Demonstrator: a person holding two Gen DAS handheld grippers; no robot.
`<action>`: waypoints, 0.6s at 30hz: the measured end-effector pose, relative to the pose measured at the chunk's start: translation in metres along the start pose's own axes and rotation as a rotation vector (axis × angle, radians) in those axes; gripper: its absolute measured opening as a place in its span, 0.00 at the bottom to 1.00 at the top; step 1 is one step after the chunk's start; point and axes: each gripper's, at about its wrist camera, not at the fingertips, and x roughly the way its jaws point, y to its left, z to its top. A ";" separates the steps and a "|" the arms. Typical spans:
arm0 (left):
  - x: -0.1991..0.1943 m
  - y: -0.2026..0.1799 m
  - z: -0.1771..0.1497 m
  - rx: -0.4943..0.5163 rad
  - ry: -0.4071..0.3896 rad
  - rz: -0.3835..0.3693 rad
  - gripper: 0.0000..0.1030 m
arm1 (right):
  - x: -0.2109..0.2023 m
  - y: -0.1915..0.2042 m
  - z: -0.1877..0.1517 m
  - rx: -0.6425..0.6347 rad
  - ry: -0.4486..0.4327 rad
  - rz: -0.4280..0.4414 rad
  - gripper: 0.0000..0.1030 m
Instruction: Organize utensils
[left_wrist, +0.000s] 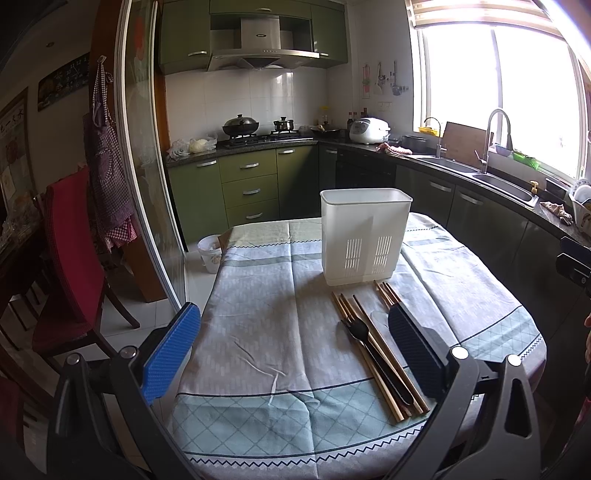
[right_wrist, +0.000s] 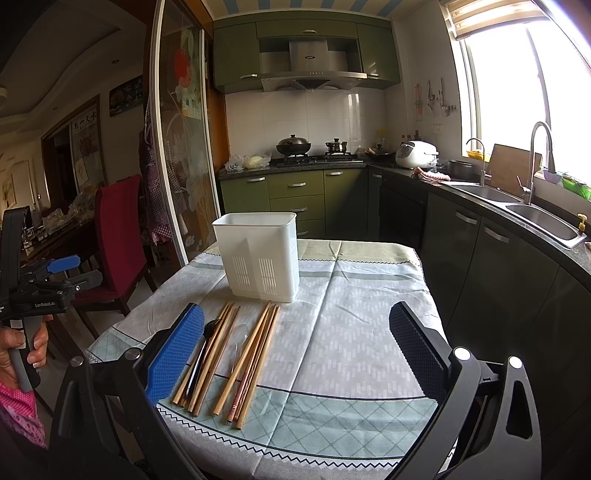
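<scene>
While the white caddy (right_wrist: 258, 254) stands empty, nothing is sorted yet
Chopsticks (right_wrist: 251, 354) and black spoon (right_wrist: 201, 354) lie on the worktop (right_wrist: 351, 332); both grippers' fingers (left_wrist: 171, 350) spread, grasping nothing

The utensil holder (right_wrist: 260, 254) stands upright on the desk (right_wrist: 351, 332), toward its far edge. Just before it lie the chopsticks (right_wrist: 255, 354) in two bundles side by side, and a spoon (right_wrist: 201, 354) lies among the left bundle, all pointing toward the holder
</scene>
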 end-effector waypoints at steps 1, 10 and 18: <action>0.000 0.000 0.000 0.000 0.000 0.000 0.94 | 0.000 0.000 0.000 0.001 0.001 0.001 0.96; 0.000 0.000 0.000 -0.001 0.002 -0.001 0.94 | 0.001 0.000 0.000 0.001 0.002 0.001 0.96; 0.000 0.000 0.000 -0.001 0.002 0.000 0.94 | 0.001 0.000 -0.001 0.000 0.004 -0.001 0.96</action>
